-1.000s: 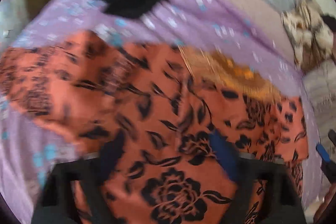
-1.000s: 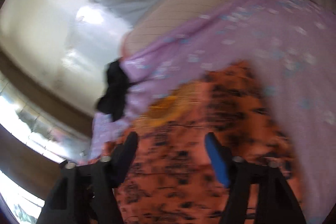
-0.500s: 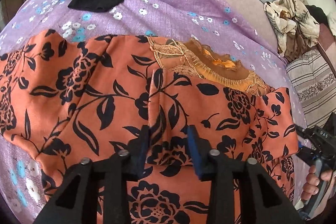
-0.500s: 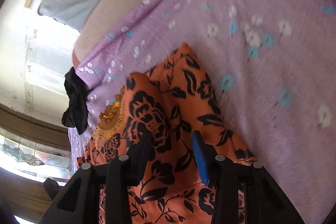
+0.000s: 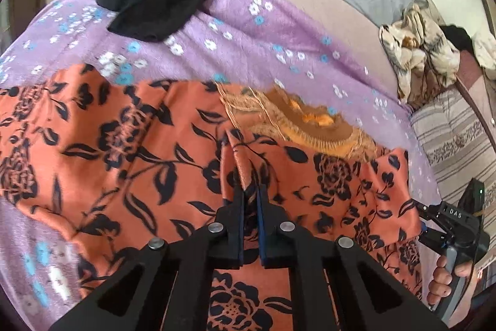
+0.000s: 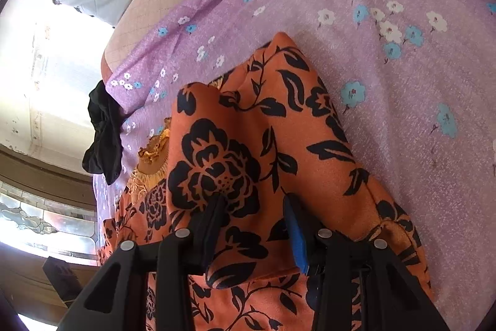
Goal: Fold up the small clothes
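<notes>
Daylight is cast brightly from a blown-out window (image 6: pixel 46 58); edges are bent by fisheye distortion, and slight blur is seen.

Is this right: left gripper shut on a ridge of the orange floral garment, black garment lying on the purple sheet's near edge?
Not quite. The left gripper is shut on a ridge of the orange floral garment, but the black garment lies at the far edge of the purple sheet, beyond the orange one. The left wrist view shows it.
</notes>
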The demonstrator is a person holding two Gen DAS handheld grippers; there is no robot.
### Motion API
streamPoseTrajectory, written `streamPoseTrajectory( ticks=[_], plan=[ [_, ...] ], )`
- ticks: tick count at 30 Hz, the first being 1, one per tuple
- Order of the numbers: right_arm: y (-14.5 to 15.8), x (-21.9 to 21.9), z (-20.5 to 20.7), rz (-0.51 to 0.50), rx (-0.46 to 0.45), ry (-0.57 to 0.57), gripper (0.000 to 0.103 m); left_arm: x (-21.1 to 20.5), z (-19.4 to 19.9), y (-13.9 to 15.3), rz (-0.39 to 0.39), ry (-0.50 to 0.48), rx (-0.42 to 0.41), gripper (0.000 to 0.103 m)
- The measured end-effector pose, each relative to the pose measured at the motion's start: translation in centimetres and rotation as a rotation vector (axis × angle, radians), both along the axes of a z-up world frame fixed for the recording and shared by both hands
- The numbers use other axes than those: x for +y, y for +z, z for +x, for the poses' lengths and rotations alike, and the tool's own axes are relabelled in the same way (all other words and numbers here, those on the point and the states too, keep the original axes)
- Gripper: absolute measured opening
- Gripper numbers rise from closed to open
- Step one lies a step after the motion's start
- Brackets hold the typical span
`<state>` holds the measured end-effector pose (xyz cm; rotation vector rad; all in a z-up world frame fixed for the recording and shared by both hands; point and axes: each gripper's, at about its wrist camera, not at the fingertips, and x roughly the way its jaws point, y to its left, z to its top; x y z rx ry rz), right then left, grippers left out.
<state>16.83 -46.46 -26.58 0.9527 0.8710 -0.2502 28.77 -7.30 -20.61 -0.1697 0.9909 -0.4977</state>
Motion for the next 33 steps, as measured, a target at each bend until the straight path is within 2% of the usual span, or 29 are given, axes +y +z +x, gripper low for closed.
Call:
streamPoseTrajectory(
  ticks=[2, 6, 9, 12, 14, 15, 16, 18, 19, 20, 22, 25, 28, 30, 33],
  plan=[
    [1.0, 0.1, -0.2, -0.042, -0.030, -0.006, 0.042, 0.8, -0.2, 1.0, -0.001, 0.020, -0.024, 0.006],
    [3.2, 1.3, -0.1, -0.138, -0.099, 0.017, 0.042, 2.2, -1.3, 3.2, 0.046, 0.054, -0.119, 0.006],
    [3.7, 2.3, 0.6, -0.164, -0.111, 0.061, 0.042, 3.4, -1.7, 3.9, 0.059, 0.060, -0.141, 0.007],
    [2.5, 3.1, 1.7, -0.155, -0.048, 0.107, 0.044, 4.3, -1.2, 3.0, 0.176, 0.116, -0.127, 0.011],
    [0.5, 3.7, 2.7, -0.141, 0.068, 0.156, 0.060, 6.1, -0.2, 2.6, 0.214, 0.184, -0.091, 0.013],
    [-0.2, 4.0, 2.9, -0.140, 0.100, 0.168, 0.060, 7.2, 0.0, 2.7, 0.202, 0.210, -0.086, 0.015],
    [0.0, 4.1, 2.8, -0.161, 0.085, 0.163, 0.060, 8.8, 0.3, 3.0, 0.178, 0.248, -0.080, 0.019],
    [1.1, 4.5, 2.7, -0.180, 0.052, 0.171, 0.060, 12.8, 0.6, 3.6, 0.120, 0.359, -0.066, 0.059],
    [1.5, 4.5, 2.5, -0.171, 0.018, 0.170, 0.060, 14.9, 0.6, 3.9, 0.099, 0.428, -0.071, 0.066],
    [2.0, 4.6, 2.3, -0.166, -0.012, 0.167, 0.060, 17.6, 0.4, 4.2, 0.082, 0.526, -0.084, 0.069],
    [2.4, 4.8, 2.2, -0.169, -0.028, 0.165, 0.060, 22.0, 0.1, 4.1, 0.056, 0.655, -0.070, 0.069],
    [2.2, 5.1, 2.1, -0.150, -0.022, 0.156, 0.060, 27.9, 0.0, 2.7, -0.013, 0.795, -0.002, 0.070],
    [1.3, 5.7, 2.4, -0.113, -0.009, 0.169, 0.060, 32.5, -0.3, 0.5, -0.146, 0.893, 0.111, 0.070],
    [1.2, 6.3, 2.8, -0.121, -0.006, 0.186, 0.060, 34.3, -0.5, -0.7, -0.233, 0.956, 0.136, 0.070],
    [1.0, 7.4, 3.3, -0.142, -0.012, 0.212, 0.060, 35.4, 0.6, -2.5, -0.338, 0.934, 0.175, 0.070]
  ],
)
